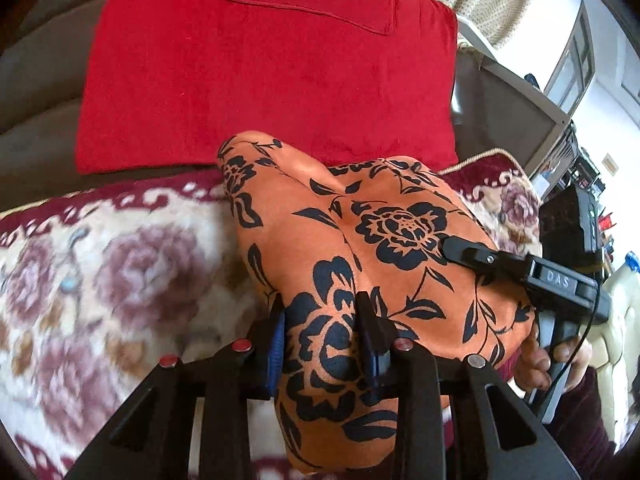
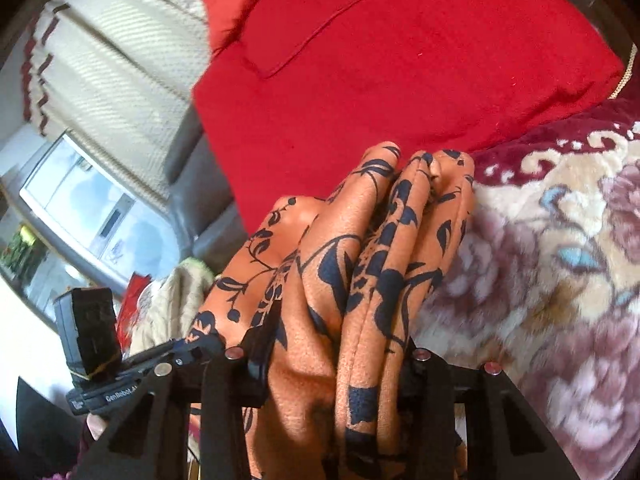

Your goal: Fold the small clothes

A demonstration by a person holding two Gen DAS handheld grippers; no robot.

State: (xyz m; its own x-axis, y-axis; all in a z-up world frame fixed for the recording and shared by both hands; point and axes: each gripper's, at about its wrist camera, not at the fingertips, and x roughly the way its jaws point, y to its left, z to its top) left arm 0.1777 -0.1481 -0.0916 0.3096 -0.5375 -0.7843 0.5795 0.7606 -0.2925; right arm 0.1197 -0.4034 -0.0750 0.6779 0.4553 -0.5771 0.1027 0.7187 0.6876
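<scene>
A: What's the setting?
B: A sofa covered with a cream blanket [image 1: 100,264] with mauve roses and a maroon border. A red cushion [image 1: 256,72] leans against the grey backrest, and pale curtains [image 2: 120,52] hang by a window beyond it

A: Where's the garment?
B: The orange cloth with black flowers [image 1: 360,248] is bunched up just in front of the red cushion's lower edge, lifted over the blanket, its far end nearly reaching the cushion

A: And the left claw [image 1: 324,344]?
B: Pinching a thick gather of the cloth, its blue-padded fingers [image 1: 276,344] pressed against the fabric on both sides

A: The right claw [image 2: 336,360]?
B: Also clamped on the cloth, with several folds squeezed upright between its jaws. From the left wrist view one of its black fingers lies across the cloth on the side away from the cushion, with a person's hand [image 1: 560,364] gripping the handle

A: Anything else?
B: Clutter on a shelf beyond the cushion, too blurred to name
</scene>
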